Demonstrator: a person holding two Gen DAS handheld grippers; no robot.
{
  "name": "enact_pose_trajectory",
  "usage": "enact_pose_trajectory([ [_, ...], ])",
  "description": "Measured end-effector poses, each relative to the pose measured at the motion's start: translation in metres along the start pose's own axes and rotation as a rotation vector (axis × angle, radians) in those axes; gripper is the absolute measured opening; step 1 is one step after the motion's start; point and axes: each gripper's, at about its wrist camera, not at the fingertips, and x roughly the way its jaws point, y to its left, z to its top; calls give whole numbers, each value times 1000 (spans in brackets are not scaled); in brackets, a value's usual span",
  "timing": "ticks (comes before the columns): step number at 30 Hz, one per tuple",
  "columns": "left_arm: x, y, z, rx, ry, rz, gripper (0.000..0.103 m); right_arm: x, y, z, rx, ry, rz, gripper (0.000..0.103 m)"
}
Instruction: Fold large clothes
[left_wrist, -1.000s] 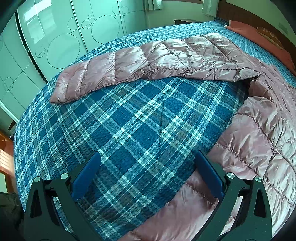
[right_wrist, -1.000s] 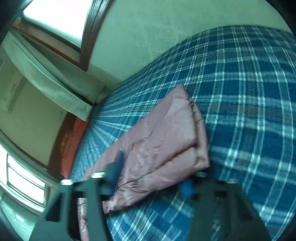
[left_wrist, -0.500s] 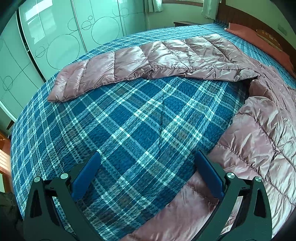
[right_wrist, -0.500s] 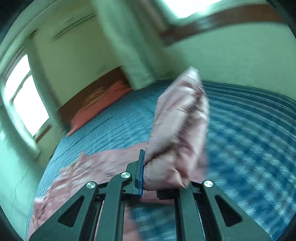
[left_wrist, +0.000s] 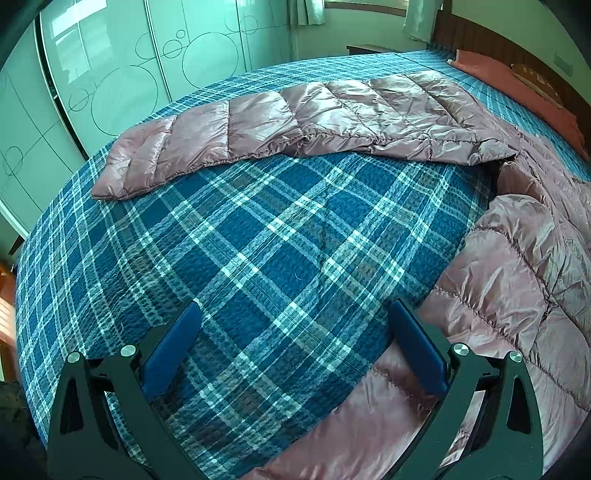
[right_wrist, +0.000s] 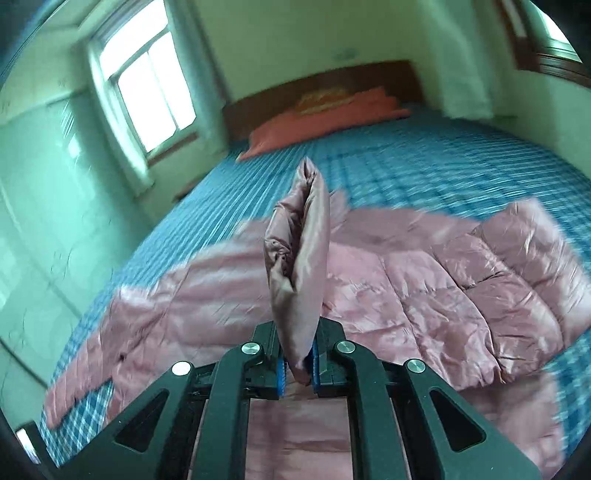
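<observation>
A shiny dusty-pink quilted down jacket (left_wrist: 535, 266) lies spread on a bed covered with a blue-and-white plaid waffle-weave bedspread (left_wrist: 266, 251). In the left wrist view one long padded sleeve (left_wrist: 295, 125) stretches flat across the bed toward the pale green sliding wardrobe doors with circle outlines (left_wrist: 122, 74), its cuff end near the bed's edge; the jacket's body bunches at the right, with gathered stitched seams and a glossy sheen. The left gripper (left_wrist: 291, 343) hovers over bare bedspread, its blue-padded jaws spread wide with nothing between them; its right finger sits just beside the jacket's hem.

In the right wrist view, which is motion-blurred, the right gripper (right_wrist: 297, 365) is clamped on the other sleeve (right_wrist: 299, 258), which stands upright out of the jaws, folded lengthwise, above the jacket's body lying flat on the bed. Beyond it, a salmon-red pillow (right_wrist: 325, 118) rests against a dark wooden headboard (right_wrist: 317, 85), beside a bright window (right_wrist: 155, 96).
</observation>
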Motion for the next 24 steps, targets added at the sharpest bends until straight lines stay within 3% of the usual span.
enact_pose_trajectory([
  [4,1,2,0,-2,-3,-2,101,22,42,-19,-84,68,28,9],
  [12,-1,1,-1,-1,-3,-1,101,56,89,-52,-220,207,87,10],
  [15,-1,0,-1,-1,-3,-2,101,69,106,-65,-279,270,79,17],
  [19,-2,0,-1,-2,-4,-2,101,62,113,-69,-274,280,124,52],
  [24,-1,1,-2,-2,-4,-2,101,17,91,-55,-231,205,173,53],
])
